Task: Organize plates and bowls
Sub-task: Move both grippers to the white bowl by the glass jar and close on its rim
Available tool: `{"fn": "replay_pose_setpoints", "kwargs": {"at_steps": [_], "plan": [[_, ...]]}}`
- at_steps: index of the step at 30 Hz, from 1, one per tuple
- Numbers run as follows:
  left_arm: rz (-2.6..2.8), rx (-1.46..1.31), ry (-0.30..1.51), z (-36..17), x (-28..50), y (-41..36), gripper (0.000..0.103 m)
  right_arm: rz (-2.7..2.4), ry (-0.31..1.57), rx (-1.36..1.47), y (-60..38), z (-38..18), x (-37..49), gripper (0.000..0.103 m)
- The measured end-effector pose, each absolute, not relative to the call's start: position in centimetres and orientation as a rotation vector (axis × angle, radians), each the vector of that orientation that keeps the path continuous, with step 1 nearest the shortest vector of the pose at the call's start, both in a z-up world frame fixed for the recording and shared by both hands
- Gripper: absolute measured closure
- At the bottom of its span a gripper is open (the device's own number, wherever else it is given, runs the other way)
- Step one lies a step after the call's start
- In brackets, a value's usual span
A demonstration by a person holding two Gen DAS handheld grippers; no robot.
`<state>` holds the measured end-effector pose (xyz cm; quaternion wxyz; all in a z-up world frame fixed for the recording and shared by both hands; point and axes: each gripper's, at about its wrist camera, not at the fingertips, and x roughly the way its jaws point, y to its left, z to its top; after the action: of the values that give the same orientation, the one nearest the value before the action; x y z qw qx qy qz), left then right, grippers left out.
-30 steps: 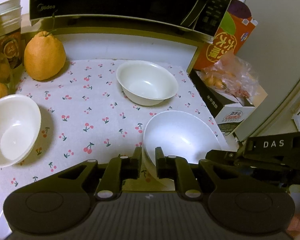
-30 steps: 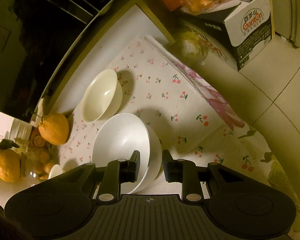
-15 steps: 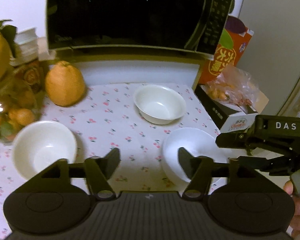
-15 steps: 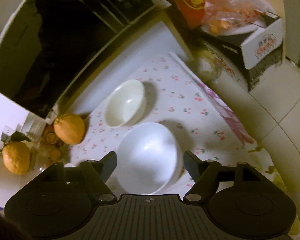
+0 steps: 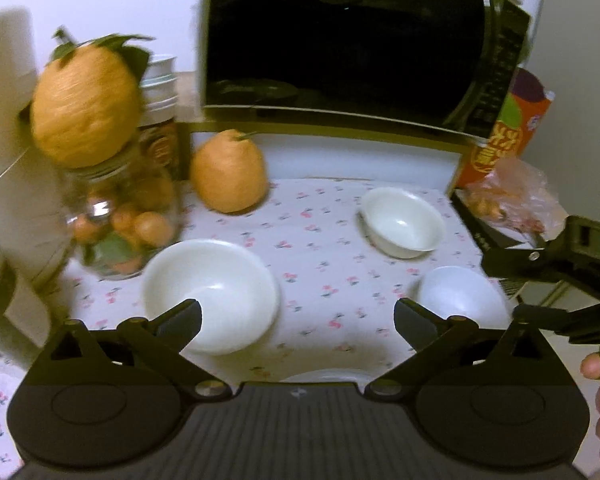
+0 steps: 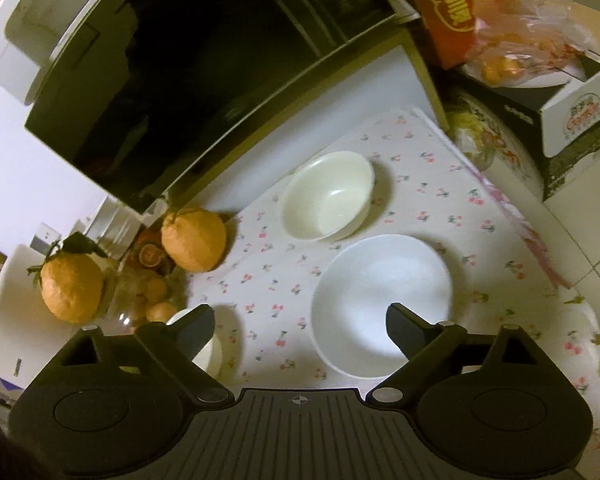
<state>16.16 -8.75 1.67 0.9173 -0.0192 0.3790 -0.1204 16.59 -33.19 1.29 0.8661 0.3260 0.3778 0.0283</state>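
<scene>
Both grippers, left (image 5: 296,316) and right (image 6: 300,322), just opened wide, releasing the white bowl (image 6: 380,304).

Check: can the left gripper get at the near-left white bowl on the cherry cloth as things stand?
Probably yes. The left gripper has just been opening, nothing between its jaws, and the near-left bowl sits empty just ahead of its left finger; the fruit jar stands clear behind.
</scene>
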Motion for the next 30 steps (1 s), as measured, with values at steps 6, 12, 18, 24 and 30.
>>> {"fn": "replay_pose_setpoints", "kwargs": {"at_steps": [6,12,18,24,30], "plan": [[-0.197,-0.028,0.796,0.8,16.6,-5.9,0.0,0.105,0.782,0.679,-30.3,1.1,17.8,0.008],[-0.117,-0.04,0.781,-1.0,17.3,-3.5,0.0,0.135,0.798,0.658,-26.8,-0.1,19.7,0.007],[-0.043,-0.048,0.701,-2.3,18.1,-1.8,0.0,0.154,0.821,0.635,-24.1,-1.7,21.7,0.007],[-0.026,-0.171,0.7,-3.2,19.2,0.2,0.002,0.158,0.831,0.616,-22.0,-2.8,23.4,0.007],[-0.03,-0.265,0.735,-4.1,20.0,0.8,0.026,0.16,0.849,0.662,-21.1,-4.0,24.5,0.008]]}}
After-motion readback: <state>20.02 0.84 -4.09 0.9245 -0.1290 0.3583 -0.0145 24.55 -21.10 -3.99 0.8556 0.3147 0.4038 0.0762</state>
